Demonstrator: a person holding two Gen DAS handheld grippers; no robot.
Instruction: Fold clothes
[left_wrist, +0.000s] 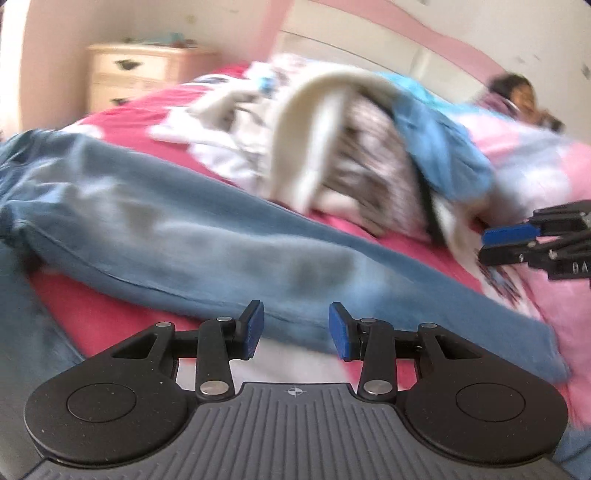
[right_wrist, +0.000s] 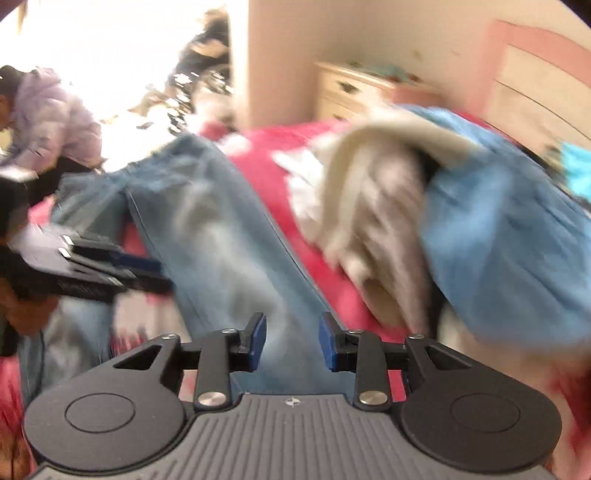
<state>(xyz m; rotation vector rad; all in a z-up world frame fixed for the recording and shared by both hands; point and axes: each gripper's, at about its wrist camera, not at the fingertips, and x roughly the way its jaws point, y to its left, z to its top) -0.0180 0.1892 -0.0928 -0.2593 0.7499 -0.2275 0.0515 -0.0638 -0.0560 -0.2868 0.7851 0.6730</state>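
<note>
Jeans (left_wrist: 207, 236) lie spread flat along the red bedspread (left_wrist: 122, 310), one leg running out toward the foot, laid out so a fold can start. My left gripper (left_wrist: 295, 328) hangs over the lower leg, jaws apart, nothing between the pads. My right gripper (right_wrist: 293, 341) sits above the same leg, also parted and empty. Unfolded pile (left_wrist: 332, 147) of cream, striped and blue garments waits just beside the jeans. Writing: only a partial "BA" on the other gripper's body, rest cut off.
</note>
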